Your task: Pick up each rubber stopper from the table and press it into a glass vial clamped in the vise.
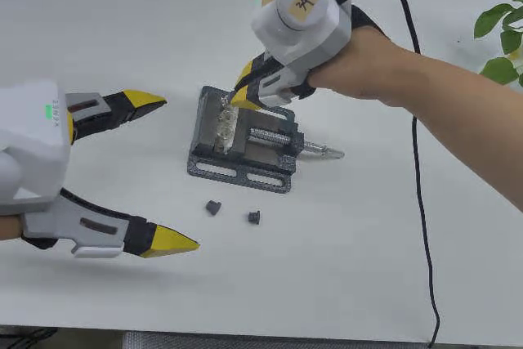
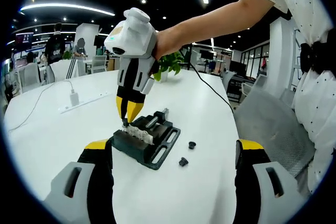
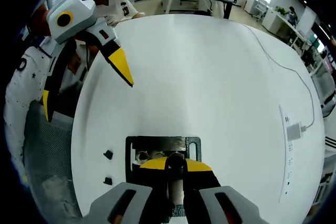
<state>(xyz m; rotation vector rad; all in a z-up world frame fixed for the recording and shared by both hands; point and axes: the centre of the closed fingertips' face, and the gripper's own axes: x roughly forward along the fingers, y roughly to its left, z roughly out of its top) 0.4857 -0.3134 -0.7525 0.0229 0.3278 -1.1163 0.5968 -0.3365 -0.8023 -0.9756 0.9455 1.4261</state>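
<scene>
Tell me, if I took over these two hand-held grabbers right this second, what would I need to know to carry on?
Left gripper: fingers wide open, holding nothing, over the table to the left of the vise.
Right gripper: shut on a rubber stopper, tips down at the glass vials clamped in the vise.
Done: this stopper is picked up and at the vials. I cannot tell whether it is seated.
Left to do: press it in, then the two more stoppers lying on the table in front of the vise.
</scene>
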